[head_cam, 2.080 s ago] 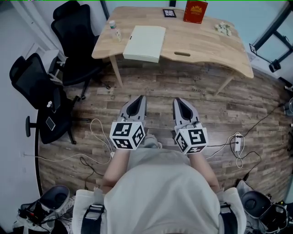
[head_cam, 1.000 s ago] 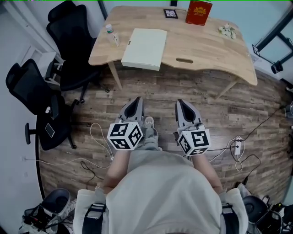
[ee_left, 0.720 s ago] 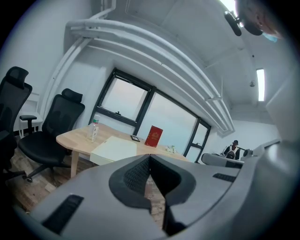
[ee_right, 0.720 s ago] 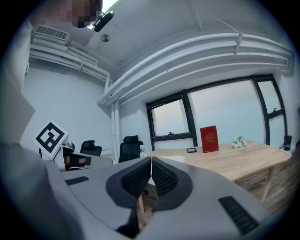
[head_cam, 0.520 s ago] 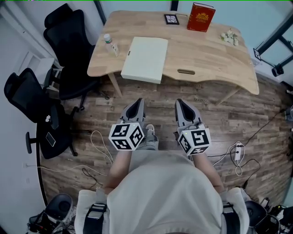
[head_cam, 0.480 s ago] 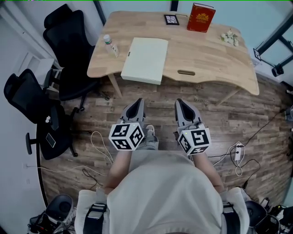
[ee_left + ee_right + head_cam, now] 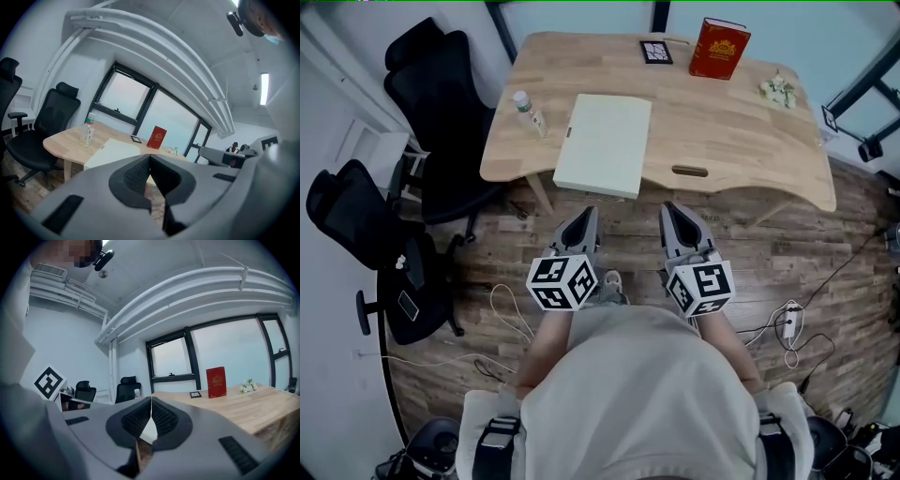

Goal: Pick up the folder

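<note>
The pale cream folder [image 7: 603, 144] lies flat on the wooden table [image 7: 741, 131], its near edge overhanging the table's front. The same folder [image 7: 108, 152] shows in the left gripper view beyond the jaws. My left gripper [image 7: 587, 215] is shut and empty, held over the floor just short of the table's front edge. My right gripper [image 7: 671, 211] is beside it, also shut with nothing in it. Both point toward the table. In the right gripper view only a sliver of the folder [image 7: 150, 427] shows behind the jaws [image 7: 151, 401].
On the table stand a small bottle [image 7: 528, 112], a red book [image 7: 718, 48], a black framed picture [image 7: 655, 52] and a small white ornament [image 7: 778, 89]. Two black office chairs [image 7: 431, 84] [image 7: 366, 234] stand at the left. Cables [image 7: 511, 314] and a power strip [image 7: 787, 320] lie on the floor.
Both grippers and the person have moved toward the table, which now sits closer in the head view. Both grippers stay shut.
</note>
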`<state>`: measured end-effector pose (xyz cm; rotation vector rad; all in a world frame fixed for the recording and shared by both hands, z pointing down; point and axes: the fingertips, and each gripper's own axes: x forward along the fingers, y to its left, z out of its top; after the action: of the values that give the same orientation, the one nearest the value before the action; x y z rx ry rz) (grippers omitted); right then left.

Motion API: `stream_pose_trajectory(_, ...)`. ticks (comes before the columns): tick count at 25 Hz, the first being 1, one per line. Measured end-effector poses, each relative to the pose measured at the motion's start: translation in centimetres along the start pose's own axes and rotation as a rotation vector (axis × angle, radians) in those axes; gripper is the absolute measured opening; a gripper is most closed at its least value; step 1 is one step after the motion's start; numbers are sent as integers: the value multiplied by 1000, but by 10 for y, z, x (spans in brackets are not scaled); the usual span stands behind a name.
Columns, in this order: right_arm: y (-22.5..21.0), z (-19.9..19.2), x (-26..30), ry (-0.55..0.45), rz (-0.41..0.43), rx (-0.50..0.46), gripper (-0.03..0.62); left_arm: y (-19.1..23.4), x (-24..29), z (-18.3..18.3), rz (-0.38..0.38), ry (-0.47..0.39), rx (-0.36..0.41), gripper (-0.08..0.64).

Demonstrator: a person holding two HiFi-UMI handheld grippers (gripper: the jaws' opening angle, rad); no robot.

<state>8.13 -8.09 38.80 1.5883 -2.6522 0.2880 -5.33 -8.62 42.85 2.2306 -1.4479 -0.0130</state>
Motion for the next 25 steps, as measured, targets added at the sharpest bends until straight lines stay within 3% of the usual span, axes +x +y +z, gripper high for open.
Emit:
stream_pose_trajectory(14,-13,-1,69,18,-7,-3,20,55,53,-2,21,58,-32,20)
stream_pose_trajectory(25,-21,-8,108,36,-35,26,20,85,84,-28,-33,151,-167,20)
